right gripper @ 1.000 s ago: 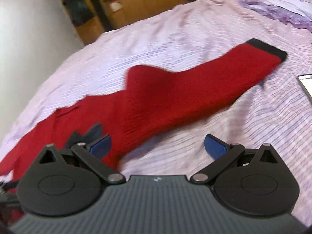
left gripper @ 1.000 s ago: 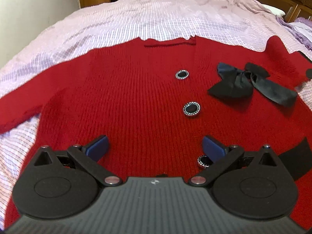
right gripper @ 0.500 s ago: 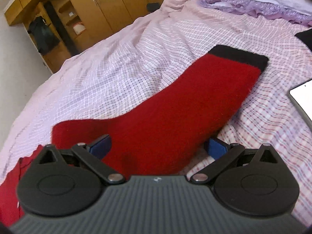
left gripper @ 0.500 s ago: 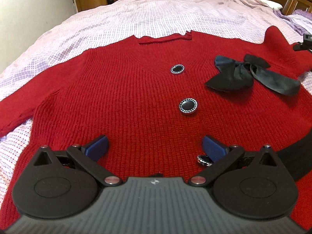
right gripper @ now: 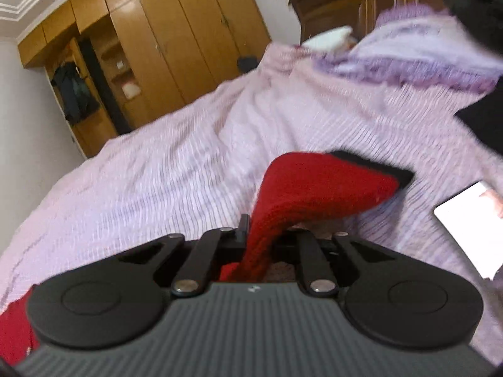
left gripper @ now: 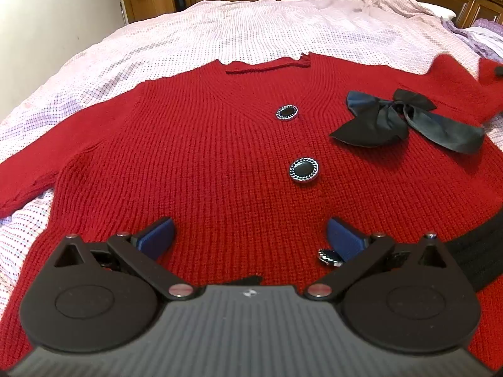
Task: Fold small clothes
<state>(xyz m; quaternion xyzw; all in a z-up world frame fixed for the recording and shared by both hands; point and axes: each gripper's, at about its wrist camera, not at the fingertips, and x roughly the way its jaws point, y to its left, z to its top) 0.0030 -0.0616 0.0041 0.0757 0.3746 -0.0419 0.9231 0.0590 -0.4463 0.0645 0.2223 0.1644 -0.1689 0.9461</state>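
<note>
A red knit cardigan (left gripper: 195,157) lies flat on the bed, front up, with black buttons (left gripper: 303,170) and a black bow (left gripper: 393,119) at its right chest. My left gripper (left gripper: 250,235) is open and empty, low over the cardigan's lower front. My right gripper (right gripper: 261,245) is shut on the cardigan's right sleeve (right gripper: 314,188), which hangs lifted off the bed, its black cuff (right gripper: 374,166) at the far end. That raised sleeve also shows at the right edge of the left wrist view (left gripper: 456,81).
The bed has a lilac checked sheet (left gripper: 220,37). A white phone or tablet (right gripper: 468,220) lies on the sheet at the right. Purple pillows (right gripper: 424,50) and a wooden headboard stand at the far right. Wooden wardrobes (right gripper: 157,47) line the far wall.
My right gripper has closed on the sleeve and lifted it off the bed. My left gripper has stayed open and shifted slightly over the cardigan.
</note>
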